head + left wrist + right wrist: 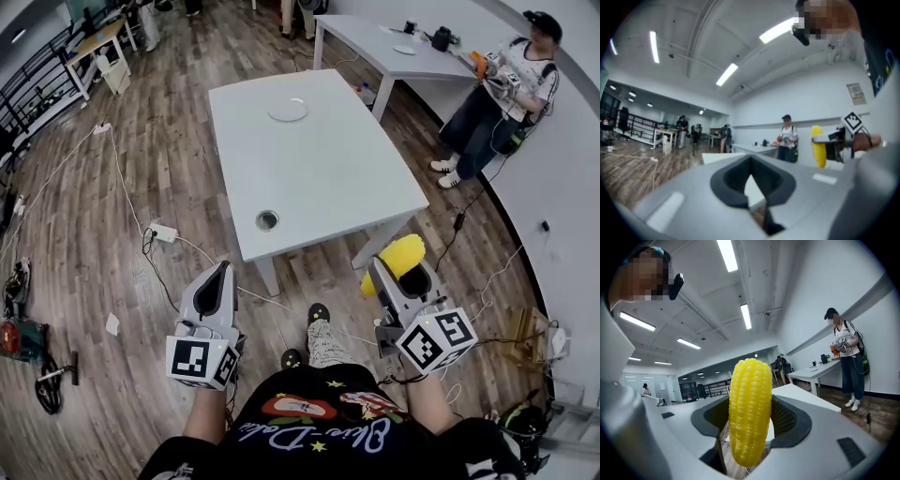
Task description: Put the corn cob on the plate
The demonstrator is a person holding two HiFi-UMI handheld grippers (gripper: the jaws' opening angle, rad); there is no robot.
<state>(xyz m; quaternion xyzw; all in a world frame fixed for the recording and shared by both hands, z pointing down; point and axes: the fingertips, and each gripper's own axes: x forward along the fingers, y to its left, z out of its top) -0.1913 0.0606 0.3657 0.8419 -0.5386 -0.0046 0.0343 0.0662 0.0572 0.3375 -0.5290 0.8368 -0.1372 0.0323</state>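
A yellow corn cob [396, 262] [749, 409] stands clamped crosswise between the jaws of my right gripper [401, 273] [749, 427], held in the air off the near right corner of the white table [309, 173]. The same cob [817, 146] shows at the right of the left gripper view. A white plate [288, 111] lies on the far part of that table, well ahead of both grippers. My left gripper [215, 292] [751, 187] hangs shut and empty over the floor, short of the table's near edge.
A round cable hole [267, 221] sits near the table's front edge. A second white table [394, 47] stands behind, with a person [492, 94] beside it at the right. Cables and a power strip [164, 232] lie on the wooden floor at the left.
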